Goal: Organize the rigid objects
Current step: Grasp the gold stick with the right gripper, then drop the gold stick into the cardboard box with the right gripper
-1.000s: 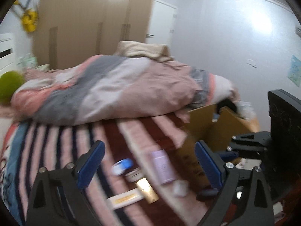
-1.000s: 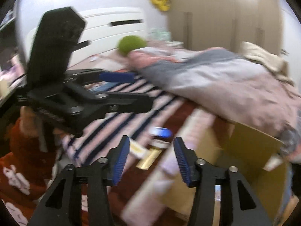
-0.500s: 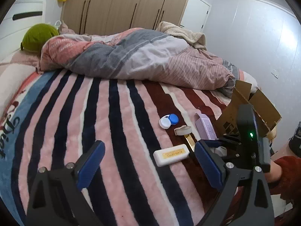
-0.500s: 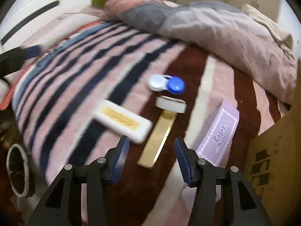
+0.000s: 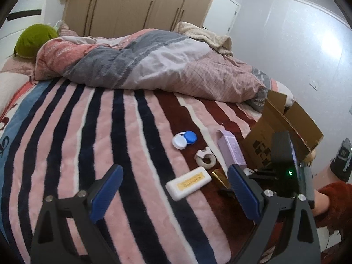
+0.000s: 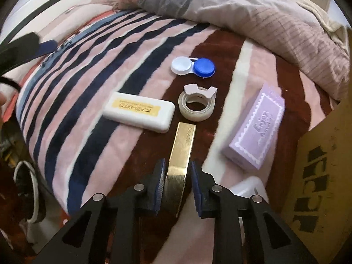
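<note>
On striped blanket, white KATO-KATO case, gold bar

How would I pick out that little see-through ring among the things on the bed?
On the striped blanket, find the cluster beside the cardboard box. The tape roll lies between the lens case and the gold bar. It alone is a clear ring with a hole.
</note>
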Demonstrator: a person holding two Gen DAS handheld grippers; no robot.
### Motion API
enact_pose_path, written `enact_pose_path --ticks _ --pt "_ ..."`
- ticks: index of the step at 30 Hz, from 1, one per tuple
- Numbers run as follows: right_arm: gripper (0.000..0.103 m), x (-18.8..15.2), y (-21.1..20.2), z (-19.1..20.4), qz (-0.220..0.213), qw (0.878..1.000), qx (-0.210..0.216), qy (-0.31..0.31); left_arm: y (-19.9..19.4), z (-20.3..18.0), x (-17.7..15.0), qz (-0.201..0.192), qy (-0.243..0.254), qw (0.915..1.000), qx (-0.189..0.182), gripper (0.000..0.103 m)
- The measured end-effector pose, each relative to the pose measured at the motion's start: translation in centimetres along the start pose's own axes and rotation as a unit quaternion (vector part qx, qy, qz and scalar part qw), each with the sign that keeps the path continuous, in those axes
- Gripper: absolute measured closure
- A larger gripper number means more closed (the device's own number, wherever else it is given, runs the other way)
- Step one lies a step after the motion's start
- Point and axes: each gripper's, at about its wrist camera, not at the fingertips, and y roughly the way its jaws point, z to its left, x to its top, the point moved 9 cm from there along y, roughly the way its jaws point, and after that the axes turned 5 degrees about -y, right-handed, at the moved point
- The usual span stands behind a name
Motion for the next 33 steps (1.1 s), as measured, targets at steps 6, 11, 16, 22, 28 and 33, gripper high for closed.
enact_pose_path --ticks 6,11,16,22,28,33 --pt "0.089 1.6 -3.1 2.8 -0.053 0.997 0.052 -0.034 -0.2 -2.6 -0.1 0.012 0.012 0.9988 -0.047 0.008" --pt "0.089 4.9 -9.6 5.6 -0.129 0.985 0.092 -0.072 -0.7 -5.8 1.6 0.005 0.018 0.9958 -0.089 0.014" --pt "0.089 6.5 -15.2 4.2 -0.182 0.976 0.089 -0.075 -1.5 -10.6 4.1 -0.012 0.051 0.9902 -0.129 0.041" --pt "0.089 5.4 -19.0 -1.3 -0.212 0.974 0.072 -0.037 0.1 -17.5 6.4 -0.012 0.102 0.9841 -0.144 0.068" --pt "0.089 2.8 -21.3 -8.5 -0.215 0.975 0.045 0.019 4.1 -24.5 7.5 0.018 0.135 0.9750 -0.175 0.069" --pt "0.090 0.3 -21.0 -13.5 -0.192 0.978 0.032 0.071 7.9 -28.2 6.7 0.060 0.155 0.9701 -0.177 0.069"
